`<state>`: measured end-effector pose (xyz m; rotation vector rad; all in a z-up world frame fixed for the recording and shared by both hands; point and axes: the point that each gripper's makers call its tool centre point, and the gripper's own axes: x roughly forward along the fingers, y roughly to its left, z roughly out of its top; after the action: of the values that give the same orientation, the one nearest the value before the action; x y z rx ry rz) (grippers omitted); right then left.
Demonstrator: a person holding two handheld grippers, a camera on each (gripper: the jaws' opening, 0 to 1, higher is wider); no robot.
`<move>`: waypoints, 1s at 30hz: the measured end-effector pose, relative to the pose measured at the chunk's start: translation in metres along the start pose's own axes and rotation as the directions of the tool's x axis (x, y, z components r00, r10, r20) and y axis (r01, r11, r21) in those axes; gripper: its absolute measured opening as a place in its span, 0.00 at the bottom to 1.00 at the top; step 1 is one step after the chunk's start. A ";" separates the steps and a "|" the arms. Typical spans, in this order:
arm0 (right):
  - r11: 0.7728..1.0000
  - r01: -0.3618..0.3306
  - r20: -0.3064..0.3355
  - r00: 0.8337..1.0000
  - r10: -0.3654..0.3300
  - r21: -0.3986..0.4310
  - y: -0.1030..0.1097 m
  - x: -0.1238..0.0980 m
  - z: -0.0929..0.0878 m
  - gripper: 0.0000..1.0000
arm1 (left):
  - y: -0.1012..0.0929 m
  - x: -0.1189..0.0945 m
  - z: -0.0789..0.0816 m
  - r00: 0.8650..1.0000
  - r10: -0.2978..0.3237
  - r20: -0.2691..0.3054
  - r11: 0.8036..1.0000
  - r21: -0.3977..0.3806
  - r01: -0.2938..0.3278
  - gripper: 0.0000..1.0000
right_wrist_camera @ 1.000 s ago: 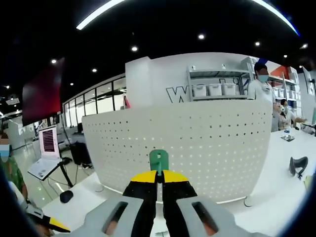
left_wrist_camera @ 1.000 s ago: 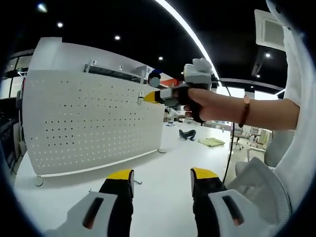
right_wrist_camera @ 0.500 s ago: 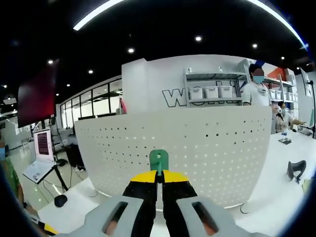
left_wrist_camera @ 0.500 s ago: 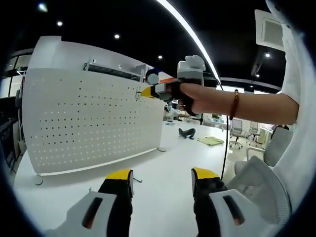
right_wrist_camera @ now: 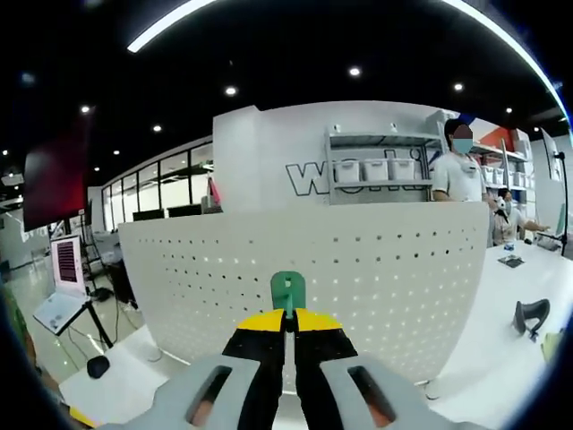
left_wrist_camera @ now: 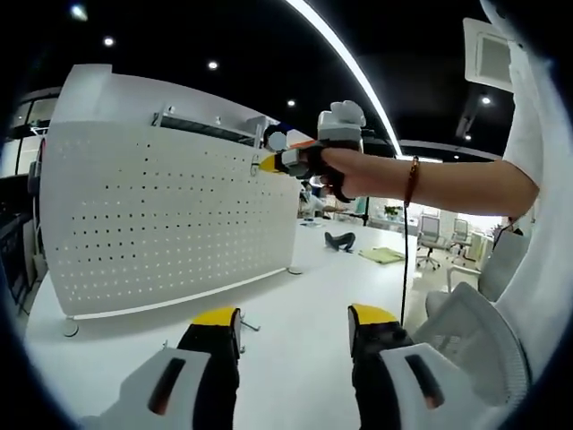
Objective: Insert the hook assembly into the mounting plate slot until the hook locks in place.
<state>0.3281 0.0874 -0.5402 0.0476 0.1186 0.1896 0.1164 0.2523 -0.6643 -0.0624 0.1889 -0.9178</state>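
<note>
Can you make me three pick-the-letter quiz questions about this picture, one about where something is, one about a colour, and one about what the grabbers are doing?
1. Where is the right gripper in the left gripper view?
A. Near the top edge of the white board with holes
B. Lying on the table
C. Under the table

2. What colour is the hook piece in the right gripper's jaws?
A. Red
B. Green
C. Blue

3. How do the left gripper's jaws stand?
A. Shut on the hook piece
B. Shut on a cable
C. Open, holding nothing

Answers: 1 A, its yellow tip sits by the board's upper edge. 2 B, the piece above the yellow tips is green. 3 C, bare table shows between the jaws.
</note>
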 end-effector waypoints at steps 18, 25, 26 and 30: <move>0.999 0.030 0.009 1.000 -0.029 -0.028 -0.022 0.026 0.016 0.01 | 0.003 0.001 -0.003 1.000 0.008 -0.011 1.000 -0.007 -0.008 0.54; 0.999 0.044 0.000 0.999 -0.044 -0.025 -0.033 0.038 0.016 0.01 | 0.005 -0.001 -0.007 1.000 0.021 -0.014 1.000 -0.022 -0.021 0.53; 0.999 0.045 0.001 0.999 -0.045 -0.025 -0.034 0.039 0.016 0.01 | 0.005 -0.002 -0.008 1.000 0.022 -0.016 1.000 -0.021 -0.022 0.53; 0.998 0.056 -0.004 0.998 -0.056 -0.015 -0.043 0.048 0.015 0.01 | 0.005 -0.002 -0.011 0.999 0.019 -0.032 1.000 -0.013 -0.020 0.54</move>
<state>0.3844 0.0541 -0.5327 0.0288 0.1225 0.1344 0.1168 0.2571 -0.6751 -0.0578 0.2246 -0.8984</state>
